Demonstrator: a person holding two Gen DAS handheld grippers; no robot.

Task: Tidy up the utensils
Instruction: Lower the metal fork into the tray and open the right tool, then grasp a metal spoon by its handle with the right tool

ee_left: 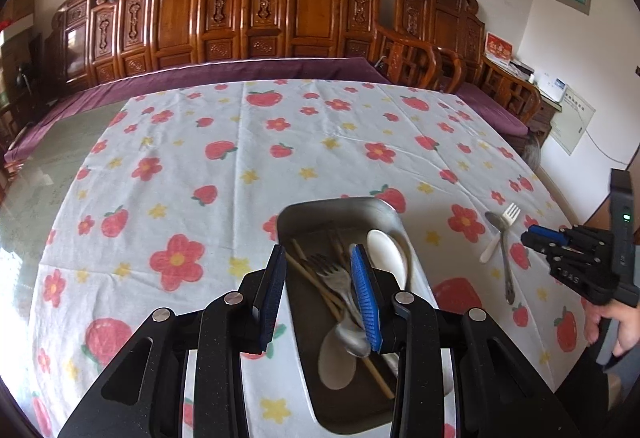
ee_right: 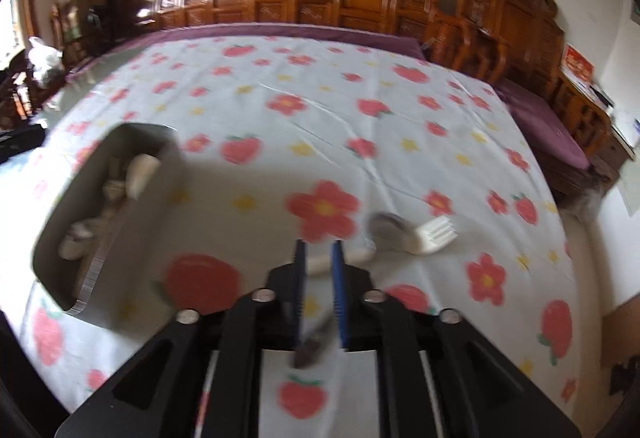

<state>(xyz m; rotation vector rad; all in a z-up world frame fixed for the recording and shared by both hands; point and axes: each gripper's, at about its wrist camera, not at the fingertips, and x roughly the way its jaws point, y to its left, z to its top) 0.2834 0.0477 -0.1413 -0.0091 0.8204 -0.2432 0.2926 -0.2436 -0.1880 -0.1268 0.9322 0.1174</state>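
Note:
A metal tray point(ee_left: 304, 214) on the flowered tablecloth holds a white spoon point(ee_left: 386, 250), metal forks point(ee_left: 328, 270), a metal spoon, a ladle and chopsticks. My left gripper point(ee_left: 318, 258) is open and empty above the tray. A white plastic fork point(ee_left: 500, 234) and a metal spoon point(ee_left: 506, 258) lie crossed on the cloth to the right of the tray. My right gripper point(ee_right: 319, 244) is open just short of them, over the white fork's handle point(ee_right: 320, 264). In the right wrist view the fork point(ee_right: 434, 236), spoon bowl point(ee_right: 386, 228) and tray point(ee_right: 132, 206) are blurred.
The tablecloth point(ee_left: 280, 142) covers a table with a glass edge at the left. A carved wooden bench point(ee_left: 256, 10) with a purple cushion runs behind the table. The right gripper and the hand holding it show in the left wrist view point(ee_left: 576, 258).

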